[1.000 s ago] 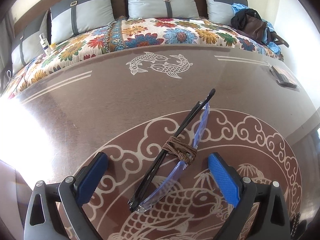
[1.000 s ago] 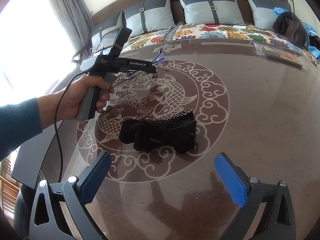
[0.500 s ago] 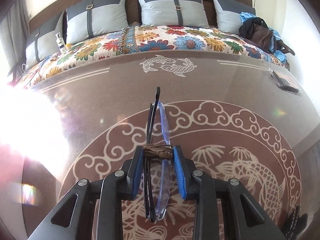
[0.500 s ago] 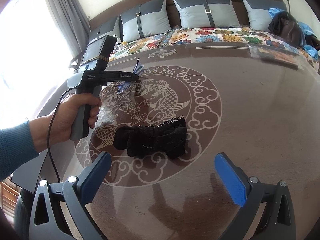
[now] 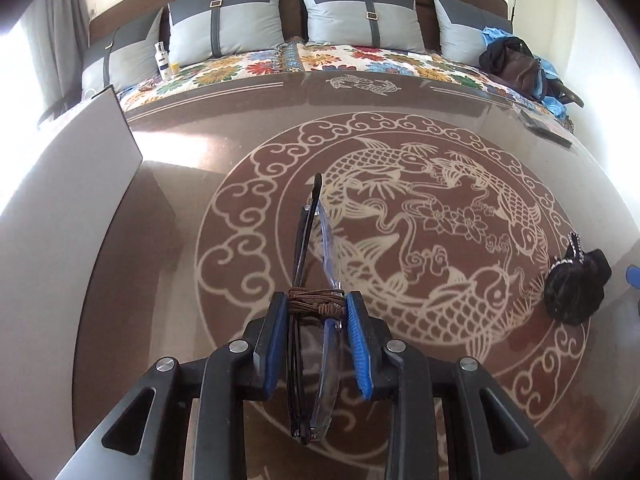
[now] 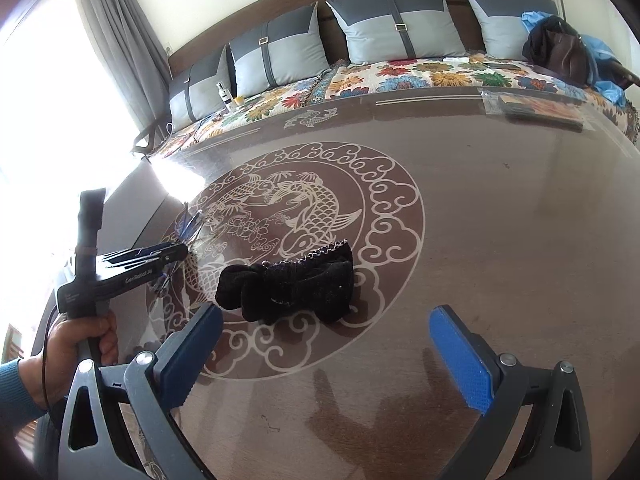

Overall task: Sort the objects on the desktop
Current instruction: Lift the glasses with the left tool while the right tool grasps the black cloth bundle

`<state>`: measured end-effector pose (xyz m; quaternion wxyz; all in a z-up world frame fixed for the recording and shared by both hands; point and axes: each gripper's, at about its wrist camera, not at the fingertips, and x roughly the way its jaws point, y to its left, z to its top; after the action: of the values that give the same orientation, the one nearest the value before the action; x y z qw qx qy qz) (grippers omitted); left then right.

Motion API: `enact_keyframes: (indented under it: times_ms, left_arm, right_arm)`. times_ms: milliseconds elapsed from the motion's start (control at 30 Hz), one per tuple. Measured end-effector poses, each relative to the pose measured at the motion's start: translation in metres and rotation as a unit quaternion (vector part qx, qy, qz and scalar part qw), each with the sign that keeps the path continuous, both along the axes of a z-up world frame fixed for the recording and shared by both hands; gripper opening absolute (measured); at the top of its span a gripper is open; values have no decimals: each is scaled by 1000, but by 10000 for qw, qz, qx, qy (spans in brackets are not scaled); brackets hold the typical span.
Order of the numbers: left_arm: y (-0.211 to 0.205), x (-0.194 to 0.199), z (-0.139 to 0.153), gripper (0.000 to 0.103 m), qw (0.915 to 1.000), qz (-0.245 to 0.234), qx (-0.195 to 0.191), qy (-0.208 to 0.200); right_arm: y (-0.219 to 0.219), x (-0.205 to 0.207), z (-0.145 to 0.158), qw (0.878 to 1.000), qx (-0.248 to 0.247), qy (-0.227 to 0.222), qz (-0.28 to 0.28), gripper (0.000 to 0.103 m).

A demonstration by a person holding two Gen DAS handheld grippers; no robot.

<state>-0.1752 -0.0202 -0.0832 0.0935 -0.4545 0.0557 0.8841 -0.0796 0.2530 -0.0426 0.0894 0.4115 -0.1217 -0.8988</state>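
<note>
Carrying the tied glasses [image 5: 312,276] pinched at their cord between the left gripper [image 5: 317,320] pads, keep them level and clear of the table [image 5: 500,152] near its left edge, while the right gripper [image 6: 324,344] waits open over the black cloth [image 6: 288,284].

Left gripper [image 5: 317,334] has closed on the glasses bundle [image 5: 310,280] (cord-wrapped); carried leftward.

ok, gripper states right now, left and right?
Left gripper: closed on the bundle of glasses, pads pressing at the brown cord wrap.
Right gripper: open, holding nothing; black cloth lies ahead on the table.
</note>
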Motion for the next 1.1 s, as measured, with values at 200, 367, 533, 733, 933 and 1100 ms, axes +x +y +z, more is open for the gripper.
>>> enact_keyframes:
  times_ms: [200,367,533,733,933,1100]
  left_arm:
    - [-14,47,-1,30,10000,14,56,6]
    - [-21,67,-2,29,9999,-45,137,74]
    - [-22,75,-2,29,9998,-85,146,106]
    - [-24,82,-3,29,9996,-56,194,196]
    - [-24,84,-3,29,9997,-35,167,161]
    - [-31,93,-2,29,9992,-38,373,163]
  right_arm:
    - [25,11,9,9955,721,69,-609,103]
    - [26,22,1,9972,632,-360,-169,103]
    - [-10,20,-13,9932,961,-620,192,103]
    - [-50,2,-13,9918,-589,-1057,-411,103]
    - [-93,-57,-23,9857,261,-972,-1353,103]
    - [-82,-67,-28,9864,750,-679,-1294,33]
